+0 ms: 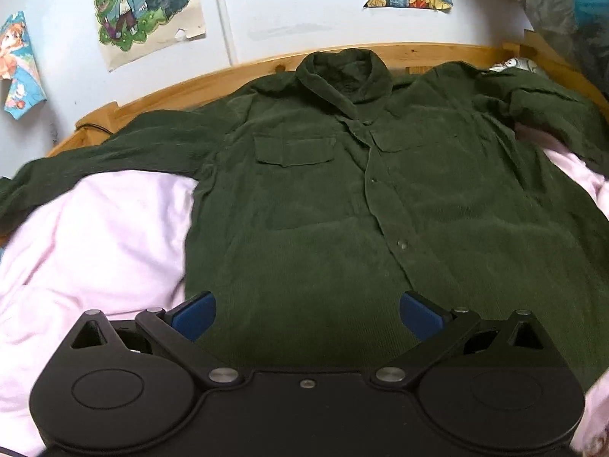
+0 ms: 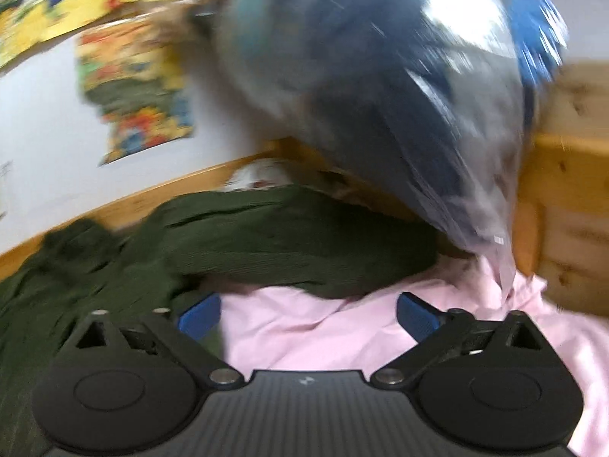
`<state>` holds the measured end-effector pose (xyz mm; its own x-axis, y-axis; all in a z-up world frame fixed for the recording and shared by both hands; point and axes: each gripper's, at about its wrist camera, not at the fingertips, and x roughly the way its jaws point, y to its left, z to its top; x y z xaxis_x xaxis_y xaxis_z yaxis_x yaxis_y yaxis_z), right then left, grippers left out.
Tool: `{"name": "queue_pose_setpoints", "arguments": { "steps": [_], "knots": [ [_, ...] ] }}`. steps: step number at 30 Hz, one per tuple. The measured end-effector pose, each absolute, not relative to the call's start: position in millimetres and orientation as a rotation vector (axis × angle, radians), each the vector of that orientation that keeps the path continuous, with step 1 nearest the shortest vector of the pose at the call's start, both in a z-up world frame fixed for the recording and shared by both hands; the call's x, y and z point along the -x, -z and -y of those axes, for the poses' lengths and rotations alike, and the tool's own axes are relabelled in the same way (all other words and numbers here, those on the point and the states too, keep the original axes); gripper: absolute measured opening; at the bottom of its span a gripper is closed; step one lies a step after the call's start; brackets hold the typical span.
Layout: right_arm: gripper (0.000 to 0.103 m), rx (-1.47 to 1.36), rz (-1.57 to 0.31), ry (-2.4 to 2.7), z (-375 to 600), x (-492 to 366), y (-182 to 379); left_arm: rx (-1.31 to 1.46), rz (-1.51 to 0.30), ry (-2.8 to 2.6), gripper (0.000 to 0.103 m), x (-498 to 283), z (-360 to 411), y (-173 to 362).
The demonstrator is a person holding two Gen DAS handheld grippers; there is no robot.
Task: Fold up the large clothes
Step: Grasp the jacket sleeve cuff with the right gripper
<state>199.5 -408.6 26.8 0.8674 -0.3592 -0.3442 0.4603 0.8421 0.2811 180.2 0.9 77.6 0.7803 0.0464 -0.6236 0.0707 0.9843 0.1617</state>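
A dark green corduroy shirt point(image 1: 342, 198) lies spread front-up on a pink sheet point(image 1: 106, 236), collar toward the far wall, both sleeves stretched out sideways. My left gripper point(image 1: 307, 314) is open and empty above the shirt's lower hem, near its middle. In the blurred right wrist view the shirt's right sleeve point(image 2: 297, 243) lies crumpled ahead. My right gripper point(image 2: 308, 314) is open and empty over the pink sheet point(image 2: 342, 327), just short of the sleeve.
A wooden bed frame point(image 1: 236, 76) runs along the far side and stands tall at the right point(image 2: 571, 228). A large plastic bag of blue fabric point(image 2: 399, 95) hangs over the sleeve end. Posters point(image 1: 144, 7) hang on the wall.
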Motion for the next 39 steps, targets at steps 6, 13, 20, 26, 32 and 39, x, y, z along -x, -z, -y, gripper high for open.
{"name": "queue_pose_setpoints", "arguments": {
  "steps": [6,13,20,26,32,39],
  "knots": [
    [0.086,-0.459,-0.227,0.628,442,-239,-5,-0.090,-0.707,0.079,0.102,-216,1,-55],
    [0.087,-0.444,-0.219,0.733,465,-283,11,-0.008,-0.702,0.130,0.102,-248,4,-40],
    [0.064,-0.481,-0.203,0.804,476,-309,21,0.007,-0.712,0.148,0.102,-262,2,-29],
    [0.015,-0.316,-0.160,0.796,449,-311,11,0.029,-0.706,0.152,0.102,-276,-7,-27],
    [0.000,-0.098,-0.125,0.616,403,-310,-9,0.082,-0.661,0.132,0.102,-287,-21,-30],
    [0.080,-0.207,-0.220,0.713,410,-311,-9,0.094,-0.626,0.112,0.102,-290,-33,-33]
  ]
}}
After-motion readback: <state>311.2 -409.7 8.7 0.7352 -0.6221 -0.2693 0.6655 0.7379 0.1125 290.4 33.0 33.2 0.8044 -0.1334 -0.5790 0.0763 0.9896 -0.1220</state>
